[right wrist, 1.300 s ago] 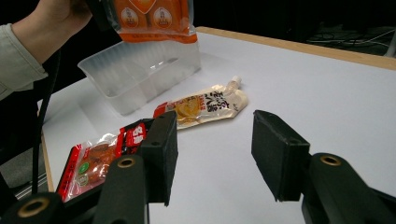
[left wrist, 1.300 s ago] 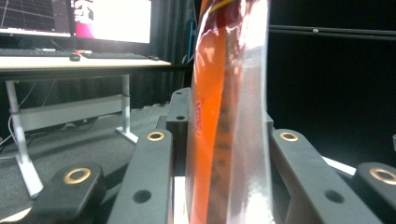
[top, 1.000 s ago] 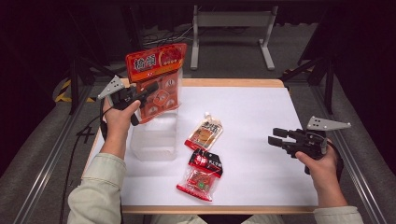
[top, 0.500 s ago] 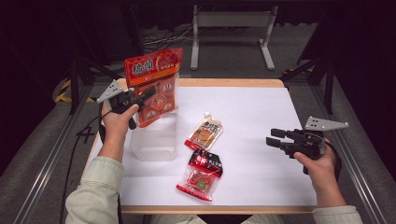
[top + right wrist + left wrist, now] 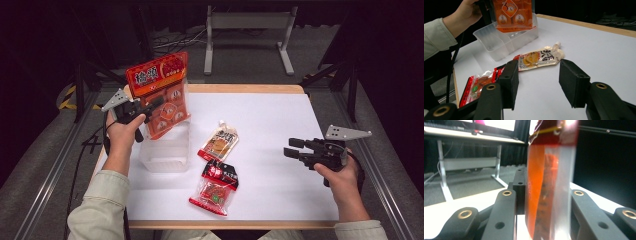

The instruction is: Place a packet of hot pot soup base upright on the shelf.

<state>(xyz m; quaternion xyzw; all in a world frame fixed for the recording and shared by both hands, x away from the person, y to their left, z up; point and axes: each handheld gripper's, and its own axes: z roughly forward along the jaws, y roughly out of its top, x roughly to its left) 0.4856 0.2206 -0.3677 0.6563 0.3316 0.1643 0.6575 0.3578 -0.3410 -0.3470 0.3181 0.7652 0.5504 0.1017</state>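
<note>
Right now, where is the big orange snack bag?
In the high view the orange snack bag is at far left, clamped upright by the left gripper just above the clear plastic bin.

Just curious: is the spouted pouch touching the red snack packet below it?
Touching. In the high view the spouted pouch meets the red snack packet at its lower corner, no gap.

In the left gripper view the orange bag (image 5: 549, 185) is blurred and cut off at the top and bottom edges, so its print cannot be read. In the right gripper view its upper part runs off the top edge, and the red packet (image 5: 480, 86) at lower left is partly hidden behind the right hand-held gripper (image 5: 539, 82). The bag hides part of the clear tub (image 5: 165, 152) in the high view.
</note>
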